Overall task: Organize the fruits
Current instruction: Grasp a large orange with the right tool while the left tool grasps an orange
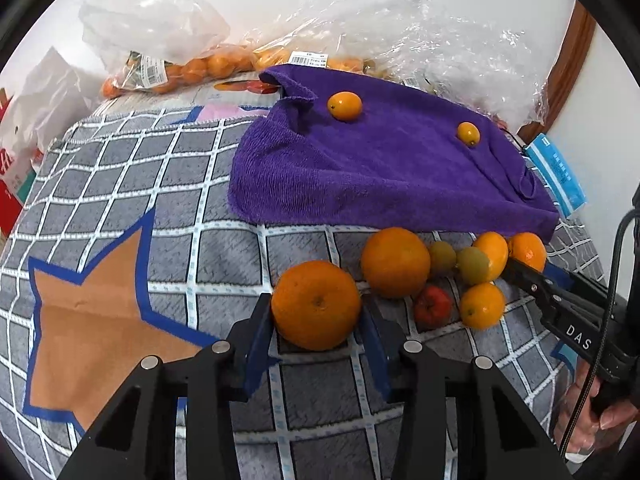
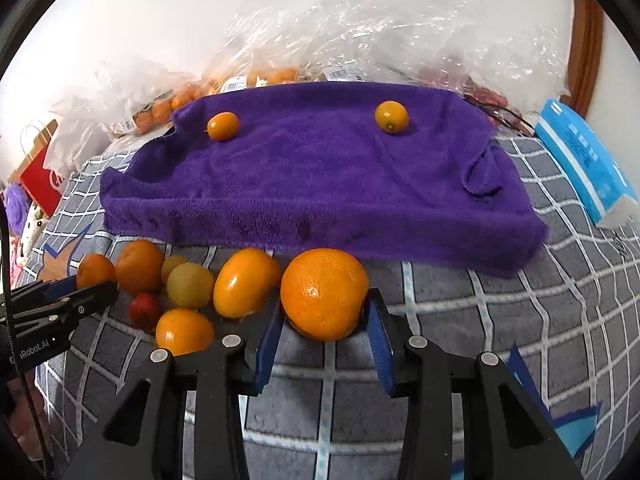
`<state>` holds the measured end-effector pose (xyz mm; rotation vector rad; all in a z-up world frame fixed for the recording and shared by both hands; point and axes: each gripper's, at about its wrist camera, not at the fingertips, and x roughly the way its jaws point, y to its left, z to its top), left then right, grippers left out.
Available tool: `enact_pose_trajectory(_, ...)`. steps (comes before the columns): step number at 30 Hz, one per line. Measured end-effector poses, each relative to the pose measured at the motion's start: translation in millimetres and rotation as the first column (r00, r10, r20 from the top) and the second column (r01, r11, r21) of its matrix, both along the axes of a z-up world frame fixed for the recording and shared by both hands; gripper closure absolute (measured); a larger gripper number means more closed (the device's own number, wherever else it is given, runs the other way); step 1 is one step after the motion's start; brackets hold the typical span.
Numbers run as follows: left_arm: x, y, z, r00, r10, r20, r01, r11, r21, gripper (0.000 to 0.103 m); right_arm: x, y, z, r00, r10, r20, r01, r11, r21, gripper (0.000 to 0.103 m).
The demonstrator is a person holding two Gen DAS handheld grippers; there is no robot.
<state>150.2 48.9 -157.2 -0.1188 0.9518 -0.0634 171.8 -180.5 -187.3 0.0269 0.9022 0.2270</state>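
**Both grippers clamped on an orange each, towel is next**

So, each hand has its own fruit right now. The left gripper [image 1: 318, 316] has its blue pads squeezed against the sides of a big orange [image 1: 316, 305] that sits on the checked blanket [image 1: 120, 168], at the left end of the loose fruit pile [image 1: 460, 276]. The right gripper [image 2: 325, 322] is closed the same way on another orange [image 2: 324, 294] at the pile's right end, just in front of the purple towel [image 2: 312, 176]. Both oranges look like they're resting on the blanket, not lifted.

Two kumquats [image 2: 223, 125] already sit on the towel, well apart, so my guess is that's the sorting spot and this is the grab step for the oranges.

Next move probably calls for a straight lift, then carrying each one onto the towel and setting it down gently. Round fruit on soft cloth could roll, and the left one is close to its neighbour [image 1: 395, 262], so I'd lift clear first.
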Motion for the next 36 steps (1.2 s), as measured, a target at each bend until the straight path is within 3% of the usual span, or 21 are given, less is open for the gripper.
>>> enact_pose_trajectory(20, -40, -18, 26, 1.000, -0.019, 0.025, 0.019, 1.000, -0.005, 0.063, -48, -12, 38, 0.999, -0.034, 0.036, 0.033, 0.999, 0.029, 0.063)
enact_pose_trajectory(36, -62, -36, 78, 0.994, -0.062, 0.089, 0.061, 0.998, 0.005, 0.063, -69, -10, 82, 0.996, -0.020, 0.089, 0.015, 0.999, 0.053, 0.063)
